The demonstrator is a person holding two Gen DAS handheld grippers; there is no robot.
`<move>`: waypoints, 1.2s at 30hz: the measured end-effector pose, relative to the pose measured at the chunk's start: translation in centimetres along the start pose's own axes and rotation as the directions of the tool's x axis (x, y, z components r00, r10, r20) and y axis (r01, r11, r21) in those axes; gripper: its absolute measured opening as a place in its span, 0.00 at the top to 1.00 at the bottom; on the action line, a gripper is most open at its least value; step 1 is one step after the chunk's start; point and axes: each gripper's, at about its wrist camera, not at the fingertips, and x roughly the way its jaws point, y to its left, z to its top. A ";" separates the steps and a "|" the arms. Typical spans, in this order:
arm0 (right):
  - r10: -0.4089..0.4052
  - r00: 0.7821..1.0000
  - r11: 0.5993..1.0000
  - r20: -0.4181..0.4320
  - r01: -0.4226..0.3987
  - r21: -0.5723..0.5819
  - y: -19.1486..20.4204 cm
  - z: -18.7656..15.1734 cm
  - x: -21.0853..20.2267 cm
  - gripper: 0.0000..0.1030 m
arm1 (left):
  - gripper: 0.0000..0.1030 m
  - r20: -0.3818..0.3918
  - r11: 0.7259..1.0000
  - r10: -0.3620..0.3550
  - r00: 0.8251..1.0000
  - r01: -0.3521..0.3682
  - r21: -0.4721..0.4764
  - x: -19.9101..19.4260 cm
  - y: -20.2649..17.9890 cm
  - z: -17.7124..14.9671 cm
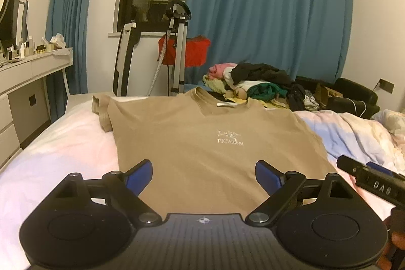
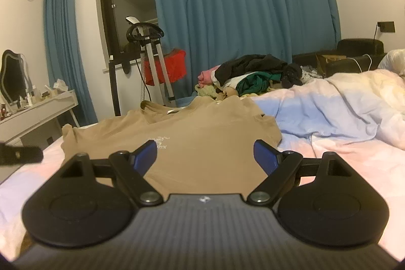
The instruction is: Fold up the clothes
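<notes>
2 hand-held grippers hover over the near hem of a tan T-shirt (image 1: 202, 138) lying flat on the bed (image 1: 63, 143), collar pointing away. The left hand-held gripper (image 1: 203, 175) and right hand-held gripper (image 2: 205, 156) are both spread wide, pinching nothing. Neither is clearly nearer; the shirt's long axis runs straight ahead.

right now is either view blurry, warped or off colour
Left wrist view: sharp, the tan t-shirt print legible, curtains bowed by fisheye, dark corners. Right wrist view: same warm indoor cast, t-shirt print softer, left gripper at the edge smeared.
</notes>
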 end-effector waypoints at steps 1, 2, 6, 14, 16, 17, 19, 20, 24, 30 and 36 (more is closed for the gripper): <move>-0.001 1.000 1.000 -0.003 0.001 0.001 0.0 0.0 0.0 0.18 | 0.13 -0.001 1.000 0.001 1.000 -0.001 0.000 0.0 0.0 -0.1; -0.002 1.000 1.000 -0.007 0.002 0.002 0.0 0.0 0.1 0.18 | 0.13 -0.001 1.000 0.000 1.000 0.000 0.000 -0.1 0.1 -0.1; -0.003 1.000 1.000 -0.030 0.003 0.015 -0.3 -0.2 0.5 0.18 | 0.12 -0.004 1.000 0.001 1.000 -0.001 -0.004 0.1 0.4 -0.3; -0.004 0.999 0.999 -0.036 0.006 0.046 -1.2 0.1 1.1 0.18 | 0.12 -0.029 1.000 -0.005 1.000 0.005 -0.017 1.1 0.7 -0.7; -0.002 0.999 0.999 -0.035 0.004 0.049 -1.4 0.2 1.4 0.18 | 0.12 -0.034 1.000 -0.005 0.999 0.004 -0.015 1.2 0.7 -0.8; -0.001 0.999 0.999 -0.034 0.003 0.051 -1.6 0.2 1.5 0.18 | 0.12 -0.036 1.000 -0.005 0.999 0.005 -0.015 1.3 0.6 -0.8; 0.002 1.000 0.998 -0.029 -0.001 0.061 -1.9 0.4 1.8 0.18 | 0.12 -0.041 1.000 -0.006 0.999 0.006 -0.016 1.5 0.6 -0.9; 0.005 1.000 0.998 -0.026 -0.003 0.070 -2.3 0.6 2.1 0.18 | 0.12 -0.044 1.000 -0.008 0.999 0.007 -0.018 1.5 0.6 -0.9; 0.005 1.000 0.995 -0.029 -0.002 0.102 -3.9 0.9 3.7 0.18 | 0.12 -0.055 1.000 -0.015 0.998 0.013 -0.028 1.6 0.5 -0.9; 0.019 0.999 0.957 -0.051 -0.004 0.290 -9.0 1.5 7.0 0.18 | 0.12 -0.064 0.999 -0.030 0.997 0.028 -0.030 1.9 0.2 -1.1; 0.005 0.995 0.916 -0.096 0.034 0.400 -14.1 1.5 11.9 0.21 | 0.12 -0.061 0.997 -0.039 0.997 0.035 -0.065 3.2 0.4 -1.3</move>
